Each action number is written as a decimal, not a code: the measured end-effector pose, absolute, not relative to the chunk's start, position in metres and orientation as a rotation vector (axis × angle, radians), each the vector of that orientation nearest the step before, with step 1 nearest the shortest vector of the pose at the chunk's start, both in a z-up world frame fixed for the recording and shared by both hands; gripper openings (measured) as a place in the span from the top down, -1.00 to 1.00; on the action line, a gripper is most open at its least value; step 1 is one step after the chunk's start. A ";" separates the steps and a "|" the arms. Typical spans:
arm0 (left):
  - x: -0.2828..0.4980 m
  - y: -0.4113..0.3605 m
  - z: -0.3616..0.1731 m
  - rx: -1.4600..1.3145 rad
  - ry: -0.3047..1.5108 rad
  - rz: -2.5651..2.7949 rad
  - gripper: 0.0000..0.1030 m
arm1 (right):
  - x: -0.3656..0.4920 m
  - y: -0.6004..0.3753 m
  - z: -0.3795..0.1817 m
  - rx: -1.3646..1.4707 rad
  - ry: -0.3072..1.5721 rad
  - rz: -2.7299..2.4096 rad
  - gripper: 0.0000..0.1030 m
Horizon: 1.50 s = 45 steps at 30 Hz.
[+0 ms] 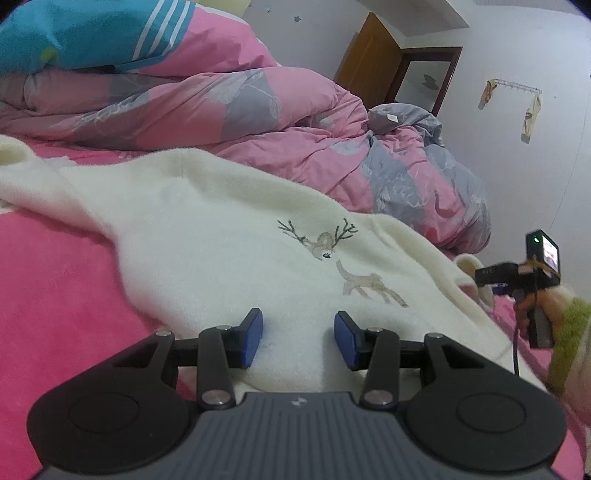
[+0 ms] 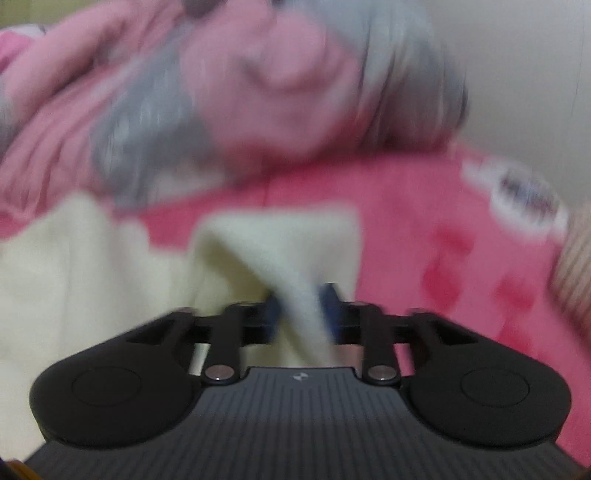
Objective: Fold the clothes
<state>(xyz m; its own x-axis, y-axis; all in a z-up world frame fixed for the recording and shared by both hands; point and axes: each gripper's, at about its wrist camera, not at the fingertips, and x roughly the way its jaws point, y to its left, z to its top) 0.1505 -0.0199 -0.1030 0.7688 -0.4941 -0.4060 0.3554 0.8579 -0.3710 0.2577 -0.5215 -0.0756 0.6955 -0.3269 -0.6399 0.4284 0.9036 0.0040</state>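
We are holding the left gripper (image 1: 298,339) low over the near edge of a cream sweater (image 1: 229,236), its blue fingers (image 1: 254,338) standing apart with nothing between them. The sweater is lying spread on the pink bed sheet (image 1: 55,288), an embroidered deer (image 1: 325,245) and a second animal stitched just below it facing up. One sleeve is trailing off to the left across the sheet.

In the right wrist view, blurred by motion, we are seeing the right gripper (image 2: 303,314) pinching a fold of the sweater (image 2: 295,258), the cloth rising in a peak from between the closed-in fingers (image 2: 330,310). The pink sheet (image 2: 424,229) is showing past the cloth.

At the right edge of the left view, the hand (image 1: 532,306) is gripping the right gripper's handle, a green cuff (image 1: 570,332) at the wrist, by the sweater's far side.

Farther back, a rumpled pink and grey duvet (image 1: 258,122) is piling up beyond the sweater. Behind it, a blue striped pillow (image 1: 92,33) is sitting top left, and a wooden door (image 1: 369,62) and a wall hook rack (image 1: 517,88) are showing on the far wall.
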 end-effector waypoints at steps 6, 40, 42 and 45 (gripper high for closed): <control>0.147 -0.009 -0.092 -0.353 0.551 -0.487 -0.10 | 0.169 -0.524 -0.033 0.298 0.699 -0.365 -0.53; 0.064 0.079 -0.085 -0.464 0.663 -0.335 0.33 | 0.100 -0.090 -0.086 -0.744 0.472 0.435 0.58; 0.064 0.080 -0.084 -0.465 0.655 -0.350 0.23 | 0.097 -0.101 -0.069 -0.655 0.465 0.437 0.62; 0.061 0.081 -0.082 -0.458 0.635 -0.379 0.16 | 0.100 -0.151 -0.034 -0.314 0.480 0.503 0.66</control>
